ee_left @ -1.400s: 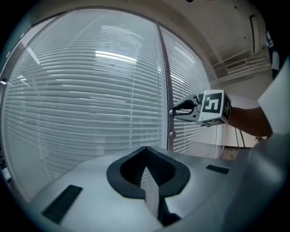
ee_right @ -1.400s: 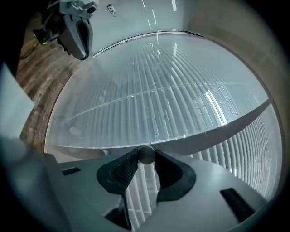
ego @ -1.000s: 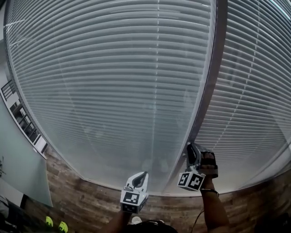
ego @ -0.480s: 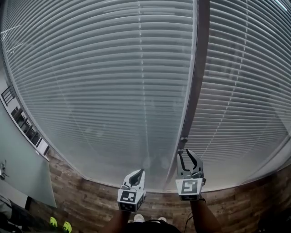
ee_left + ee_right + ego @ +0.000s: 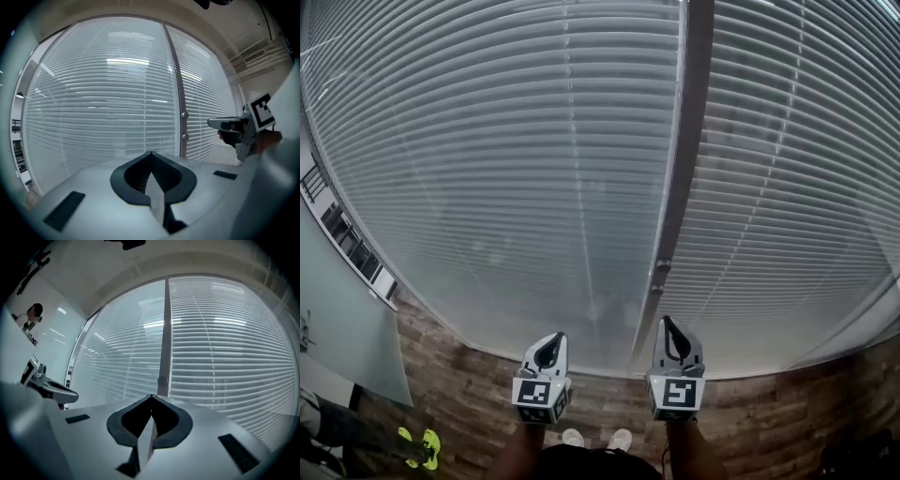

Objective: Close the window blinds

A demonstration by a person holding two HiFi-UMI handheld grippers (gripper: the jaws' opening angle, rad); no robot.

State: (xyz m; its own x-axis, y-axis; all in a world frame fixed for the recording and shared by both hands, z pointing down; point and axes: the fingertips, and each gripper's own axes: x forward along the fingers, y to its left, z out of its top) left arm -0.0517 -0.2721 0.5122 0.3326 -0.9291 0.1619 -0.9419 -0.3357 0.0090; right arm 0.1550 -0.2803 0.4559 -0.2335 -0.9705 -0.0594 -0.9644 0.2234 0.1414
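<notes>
the blinds (image 5: pixel 516 169) hang straight ahead of both grippers and fill the window. their slats run horizontal. a dark upright post (image 5: pixel 686 131) splits them into a wide left span and a right panel (image 5: pixel 787 206). two small round knobs (image 5: pixel 661 268) sit one above the other low on that post. whether they work the slats can't be told, though they look the likeliest handle.

the right gripper (image 5: pixel 667 324) sits just below the knobs and near them, its nose pointing up along the post's long axis. its jaws are pressed together with nothing between them. the left gripper (image 5: pixel 551 343) is off to the left, facing the wide span, likewise closed up and empty, and farther from the knobs.

so the right gripper is the nearer one. reaching the knobs would likely mean going up and forward, with the jaws parted first.
</notes>
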